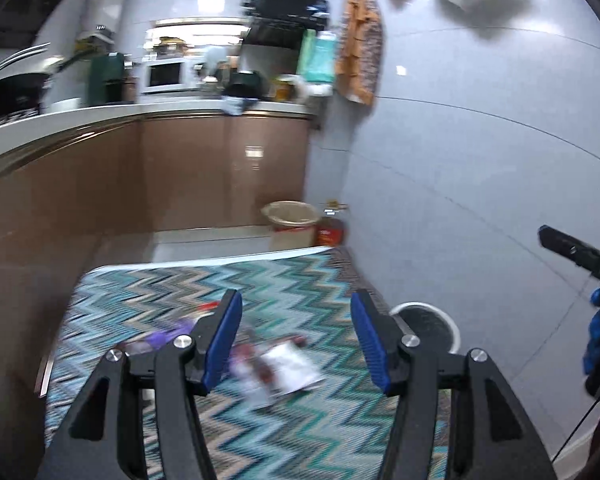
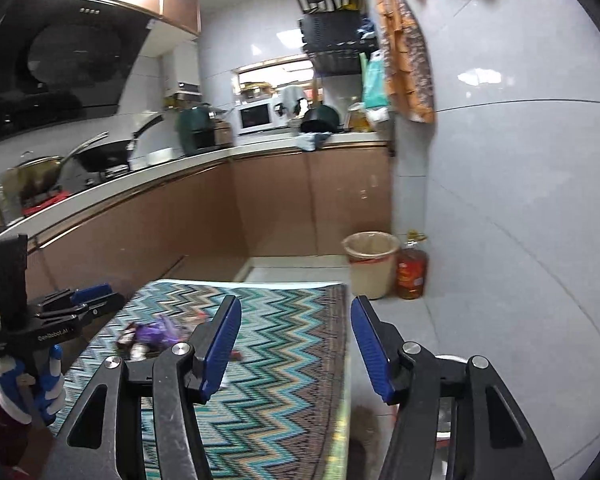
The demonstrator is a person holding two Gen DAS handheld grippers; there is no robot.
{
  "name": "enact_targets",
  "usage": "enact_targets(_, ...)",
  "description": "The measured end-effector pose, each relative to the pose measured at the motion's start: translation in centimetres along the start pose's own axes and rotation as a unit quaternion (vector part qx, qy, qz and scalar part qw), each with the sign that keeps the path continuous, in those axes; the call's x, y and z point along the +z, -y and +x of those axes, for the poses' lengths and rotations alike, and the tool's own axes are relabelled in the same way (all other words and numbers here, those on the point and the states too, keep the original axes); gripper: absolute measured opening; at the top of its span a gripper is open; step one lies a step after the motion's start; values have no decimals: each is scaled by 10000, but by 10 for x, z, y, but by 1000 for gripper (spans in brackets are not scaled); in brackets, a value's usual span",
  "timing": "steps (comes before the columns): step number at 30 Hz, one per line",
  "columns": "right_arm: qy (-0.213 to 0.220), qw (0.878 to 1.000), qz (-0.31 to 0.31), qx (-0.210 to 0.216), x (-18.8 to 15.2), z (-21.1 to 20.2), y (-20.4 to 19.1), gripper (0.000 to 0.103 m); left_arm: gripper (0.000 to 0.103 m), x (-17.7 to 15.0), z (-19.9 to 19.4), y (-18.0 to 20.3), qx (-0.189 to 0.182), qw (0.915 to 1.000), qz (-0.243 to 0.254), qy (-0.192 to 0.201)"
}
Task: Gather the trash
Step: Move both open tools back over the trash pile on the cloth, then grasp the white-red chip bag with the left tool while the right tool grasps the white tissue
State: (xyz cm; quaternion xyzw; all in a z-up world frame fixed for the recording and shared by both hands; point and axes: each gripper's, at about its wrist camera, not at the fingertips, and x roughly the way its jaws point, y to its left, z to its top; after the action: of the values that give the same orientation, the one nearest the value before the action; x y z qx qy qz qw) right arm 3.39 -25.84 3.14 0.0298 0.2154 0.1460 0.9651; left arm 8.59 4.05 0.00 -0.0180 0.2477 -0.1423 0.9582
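We hold both the left hand-held gripper (image 1: 296, 340) and the right hand-held gripper (image 2: 296, 340) with jaws apart and empty. The wrappers (image 1: 276, 364) lie scattered on the zigzag-patterned table (image 1: 300, 276), near us, so we judge the hands poised for picking, with the lined bin (image 2: 370, 264) waiting on the far floor.

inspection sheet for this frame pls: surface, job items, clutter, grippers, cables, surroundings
Surface: table with zigzag-patterned cloth, in teal, blue and tan.
Job's things: wrappers on the cloth, blurred: a white packet and a purple wrapper; a lined bin on the floor in the corner.
Clutter: orange oil bottle beside the bin; a round white-rimmed container at the table's right edge.
Grippers: left hand-held gripper open, nothing between the pads; right hand-held gripper open, nothing between the pads.
Cables: a thin dark line at the left view's lower right edge, possibly a cord.
Surroundings: kitchen counter with pans and a microwave; grey tiled wall.
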Motion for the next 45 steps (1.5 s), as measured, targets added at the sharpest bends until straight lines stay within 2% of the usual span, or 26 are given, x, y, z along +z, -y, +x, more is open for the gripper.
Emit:
enact_targets(2,-102,9998,-4,175,-3,13,-8,55,61,-13,-8,-28,228,9997,-118,-22)
enact_targets(7,-510,9969,9,605,-16,51,-29,55,62,-43,-5,-70,558,9977,-301,-233)
enact_targets(14,-1234,9866,67,1067,-47,119,-41,55,62,-86,30,-111,903,9911,-306,-926)
enact_targets(19,-1698,9767,159,1305,-69,165,-43,55,62,-93,60,-129,1043,9865,-395,-1203)
enact_targets(23,-1982,9687,187,1483,-81,192,-47,55,60,-92,87,-131,1088,9841,-142,-1396)
enact_targets(26,-2176,9625,182,1608,-90,210,-51,55,47,-93,104,-134,1089,9820,-38,-1546)
enact_targets(31,-2445,9505,107,1912,-102,233,-60,55,31,-96,122,-145,1077,9781,-72,-1780)
enact_targets(33,-2515,9469,88,2002,-106,240,-63,55,21,-98,126,-150,1007,9773,-165,-1855)
enact_targets(45,-2735,9354,132,2238,-111,267,-69,55,16,-96,114,-179,551,9791,-1102,-1616)
